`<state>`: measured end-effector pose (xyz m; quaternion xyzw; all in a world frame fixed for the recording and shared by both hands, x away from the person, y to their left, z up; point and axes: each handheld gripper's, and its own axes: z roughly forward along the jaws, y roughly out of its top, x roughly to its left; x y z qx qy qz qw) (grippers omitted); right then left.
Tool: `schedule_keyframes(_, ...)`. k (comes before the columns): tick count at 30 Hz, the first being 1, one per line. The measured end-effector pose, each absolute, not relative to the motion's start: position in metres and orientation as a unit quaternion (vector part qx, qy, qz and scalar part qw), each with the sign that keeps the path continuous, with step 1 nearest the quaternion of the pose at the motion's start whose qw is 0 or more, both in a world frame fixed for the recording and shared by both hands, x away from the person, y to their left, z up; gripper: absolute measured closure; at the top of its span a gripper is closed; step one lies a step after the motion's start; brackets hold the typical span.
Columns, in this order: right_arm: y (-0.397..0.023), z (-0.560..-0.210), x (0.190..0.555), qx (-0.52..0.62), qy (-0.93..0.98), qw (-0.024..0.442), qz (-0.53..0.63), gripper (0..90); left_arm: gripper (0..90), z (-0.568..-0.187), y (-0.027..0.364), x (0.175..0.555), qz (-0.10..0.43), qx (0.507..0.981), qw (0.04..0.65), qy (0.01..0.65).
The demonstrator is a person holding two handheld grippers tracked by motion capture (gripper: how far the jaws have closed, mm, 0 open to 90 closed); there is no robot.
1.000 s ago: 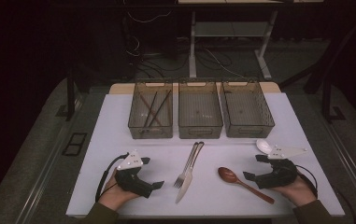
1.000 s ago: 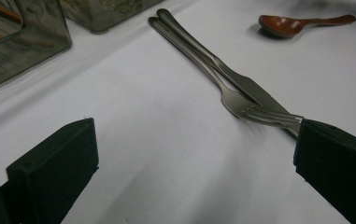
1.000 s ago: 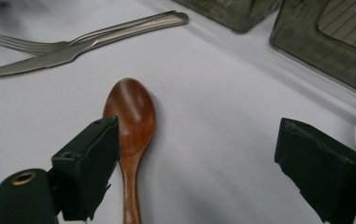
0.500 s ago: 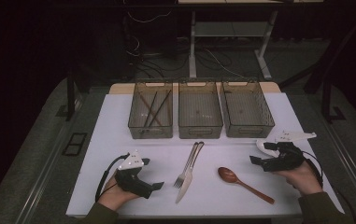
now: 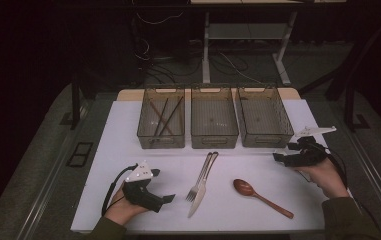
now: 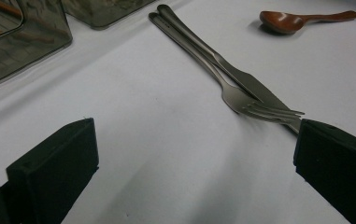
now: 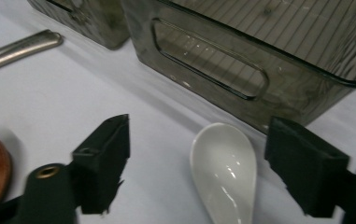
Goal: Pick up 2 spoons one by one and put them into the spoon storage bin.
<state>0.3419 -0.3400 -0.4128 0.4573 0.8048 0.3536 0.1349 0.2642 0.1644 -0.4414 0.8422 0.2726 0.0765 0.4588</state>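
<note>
My right tongs (image 5: 277,157) have left the table's (image 5: 128,150) near edge and now sit just in front of the right-hand bin (image 5: 263,117), close to its near wall. That puts me over the white ceramic spoon (image 7: 224,170), so I judge the pick-up is about to start. Their jaws have just been closing a little, yet they stand wide apart with the spoon's bowl lying flat between them, touched by neither pad. The spoon rests on the table just before that bin. My left tongs (image 5: 170,198) hang open and empty, well left of that bin, beside the fork (image 6: 241,95) and knife (image 6: 231,70); the wooden spoon (image 5: 260,196) lies nearer that bin.
</note>
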Motion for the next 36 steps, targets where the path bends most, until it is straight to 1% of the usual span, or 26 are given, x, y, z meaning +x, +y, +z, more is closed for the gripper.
schedule_keyframes(5, -0.349, -0.42, 0.348, 0.469, 0.803, 0.14, 0.34, 37.4, 0.0, -0.44, 0.164, 0.263, 0.075, 0.84, 0.463, 0.271)
schedule_keyframes(7, -0.353, -0.424, 0.349, 0.473, 0.802, 0.145, 0.335, 44.4, 0.0, -0.44, 0.163, 0.263, 0.076, 0.841, 0.463, 0.271)
schedule_keyframes(9, -0.356, -0.428, 0.35, 0.474, 0.803, 0.133, 0.336, 50.2, 0.0, -0.44, 0.163, 0.263, 0.075, 0.841, 0.462, 0.27)
schedule_keyframes(11, -0.358, -0.432, 0.35, 0.476, 0.803, 0.13, 0.333, 53.4, 0.0, -0.441, 0.162, 0.263, 0.073, 0.843, 0.46, 0.269)
schedule_keyframes(15, -0.362, -0.436, 0.351, 0.48, 0.801, 0.12, 0.337, 53.1, 0.0, -0.441, 0.162, 0.263, 0.071, 0.844, 0.46, 0.266)
schedule_keyframes(25, -0.36, -0.44, 0.351, 0.476, 0.805, 0.111, 0.337, 52.7, 0.0, -0.441, 0.161, 0.263, 0.069, 0.844, 0.461, 0.265)
schedule_keyframes(30, -0.356, -0.441, 0.35, 0.469, 0.812, 0.108, 0.329, 53.8, 0.0, -0.441, 0.161, 0.263, 0.069, 0.846, 0.459, 0.263)
schedule_keyframes(34, -0.349, -0.444, 0.349, 0.448, 0.83, 0.109, 0.313, 56.7, 0.0, -0.441, 0.161, 0.262, 0.072, 0.846, 0.459, 0.26)
schedule_keyframes(36, -0.344, -0.444, 0.347, 0.435, 0.84, 0.119, 0.302, 57.6, 0.0, -0.441, 0.161, 0.262, 0.072, 0.846, 0.459, 0.26)
